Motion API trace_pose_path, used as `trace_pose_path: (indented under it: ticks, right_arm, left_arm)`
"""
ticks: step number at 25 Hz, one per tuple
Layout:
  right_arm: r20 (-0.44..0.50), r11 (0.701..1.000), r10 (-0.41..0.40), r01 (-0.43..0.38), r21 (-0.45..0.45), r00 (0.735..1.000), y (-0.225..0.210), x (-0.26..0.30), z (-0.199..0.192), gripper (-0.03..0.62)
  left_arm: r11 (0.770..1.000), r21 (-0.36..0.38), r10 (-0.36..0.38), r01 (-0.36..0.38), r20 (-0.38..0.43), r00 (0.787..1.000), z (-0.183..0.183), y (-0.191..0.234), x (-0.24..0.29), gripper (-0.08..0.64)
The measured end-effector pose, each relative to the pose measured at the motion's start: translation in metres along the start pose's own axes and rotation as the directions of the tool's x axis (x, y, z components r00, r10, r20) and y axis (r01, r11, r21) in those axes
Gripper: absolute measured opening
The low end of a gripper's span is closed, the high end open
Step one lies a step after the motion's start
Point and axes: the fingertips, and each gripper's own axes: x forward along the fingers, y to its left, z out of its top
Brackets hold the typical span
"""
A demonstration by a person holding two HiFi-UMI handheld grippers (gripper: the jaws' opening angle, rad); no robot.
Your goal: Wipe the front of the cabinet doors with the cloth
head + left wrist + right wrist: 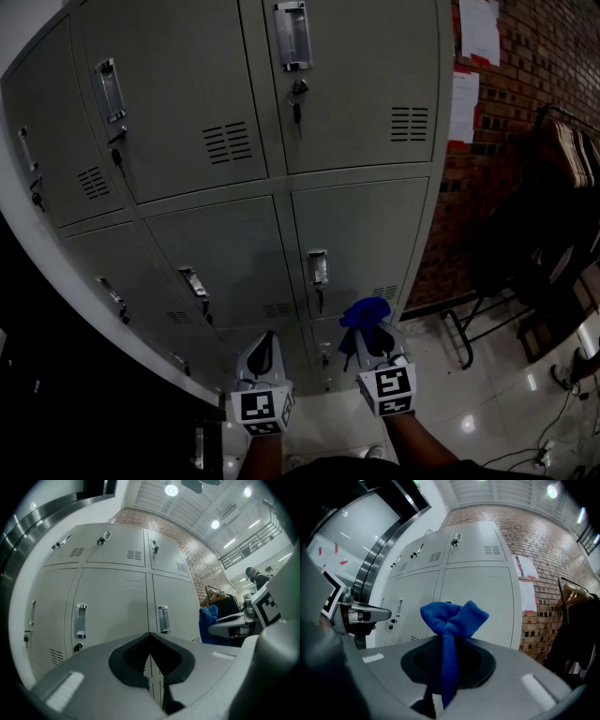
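Note:
A bank of grey metal locker doors (pixel 234 234) with handles, keys and vents fills the head view. My right gripper (pixel 372 330) is shut on a blue cloth (pixel 365 313), which bunches out past the jaw tips a short way off the lower doors. The blue cloth (pixel 453 619) shows pinched between the jaws in the right gripper view, in front of a grey locker door (pixel 473 602). My left gripper (pixel 264 352) is shut with nothing in it, held beside the right one. Its jaws meet in the left gripper view, facing the grey locker doors (pixel 112 606), with the blue cloth (pixel 209 623) at right.
A brick wall (pixel 525 112) with pinned papers (pixel 466 94) stands right of the lockers. Dark chairs and a rack (pixel 544 244) sit at the right on a glossy tiled floor (pixel 469 412) with cables. A dark unit (pixel 56 375) borders the lockers at lower left.

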Motion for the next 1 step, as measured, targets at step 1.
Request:
trace_pose_path:
  ticks: [1]
  right_arm:
    - [-0.004, 1.0, 0.001, -0.001, -0.001, 1.0, -0.0001, -0.0002, -0.0006, 0.066]
  left_arm:
    - [1.0, 0.0, -0.001, 0.001, 0.001, 1.0, 0.0007, -0.0007, 0.0001, 0.017]
